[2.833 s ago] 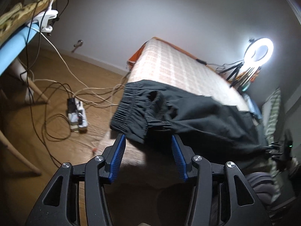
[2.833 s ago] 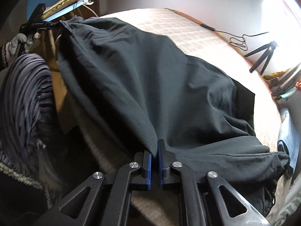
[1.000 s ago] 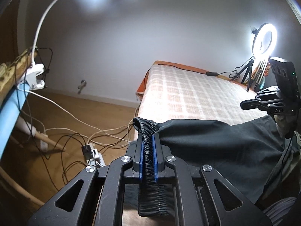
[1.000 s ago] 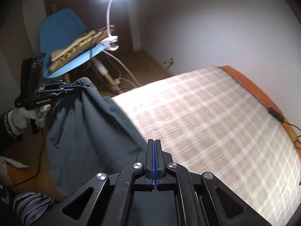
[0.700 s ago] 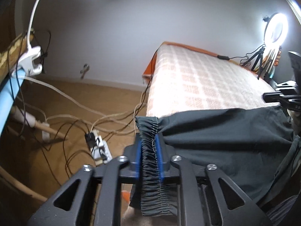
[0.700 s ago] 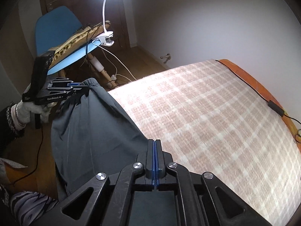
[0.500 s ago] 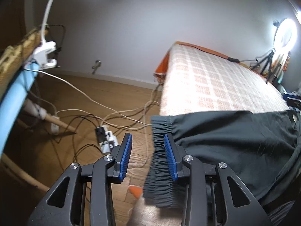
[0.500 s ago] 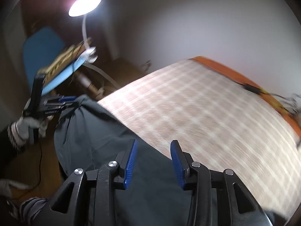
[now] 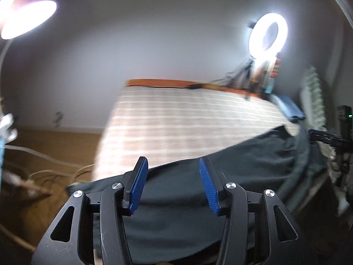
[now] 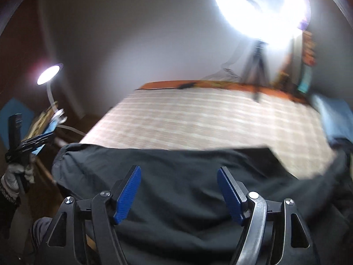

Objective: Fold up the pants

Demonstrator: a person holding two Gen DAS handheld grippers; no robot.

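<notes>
Pants (image 10: 187, 190) are out of both our grippers: the left gripper (image 9: 173, 184) and the right gripper (image 10: 178, 193) have just been opening, jaws apart with nothing pinched, dark cloth lying beneath them. It's spread along the near edge of the plaid bed (image 9: 181, 123), ring light (image 9: 268, 35) glaring behind.

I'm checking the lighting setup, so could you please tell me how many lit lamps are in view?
2: a ring light on a tripod beyond the bed's far edge, and a round desk lamp on a bent neck at the left, near the blue chair. Others may lie outside the views.
</notes>
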